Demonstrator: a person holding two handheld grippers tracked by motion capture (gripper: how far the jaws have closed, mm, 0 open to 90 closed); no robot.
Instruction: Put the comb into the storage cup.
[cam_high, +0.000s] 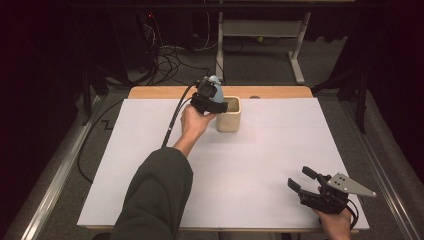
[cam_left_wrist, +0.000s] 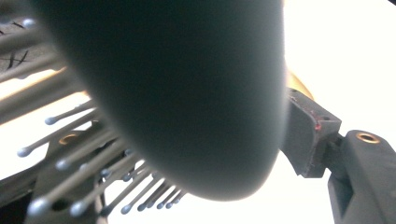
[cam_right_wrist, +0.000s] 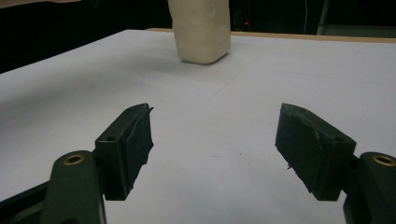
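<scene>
Hovering at the rim of the cream holder (cam_high: 229, 114), the left gripper (cam_high: 212, 97) keeps a pale blue hairbrush (cam_high: 215, 89) between its jaws, which stand parted rather than pinching. The brush's long axis runs steeply down toward the cup's mouth. Its back is smooth and rounded (cam_left_wrist: 187, 93), its bristles thin and ball-tipped. The right gripper (cam_high: 305, 180), spread and empty, rests well apart.

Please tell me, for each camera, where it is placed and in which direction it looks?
High view: above the person's side, looking forward and down on the table; both forearms and grippers show.
Left gripper view: on the left gripper, facing a hairbrush close up.
Right gripper view: on the right gripper, looking level across the table through open jaws.
High and right gripper views share the beige cup.
</scene>
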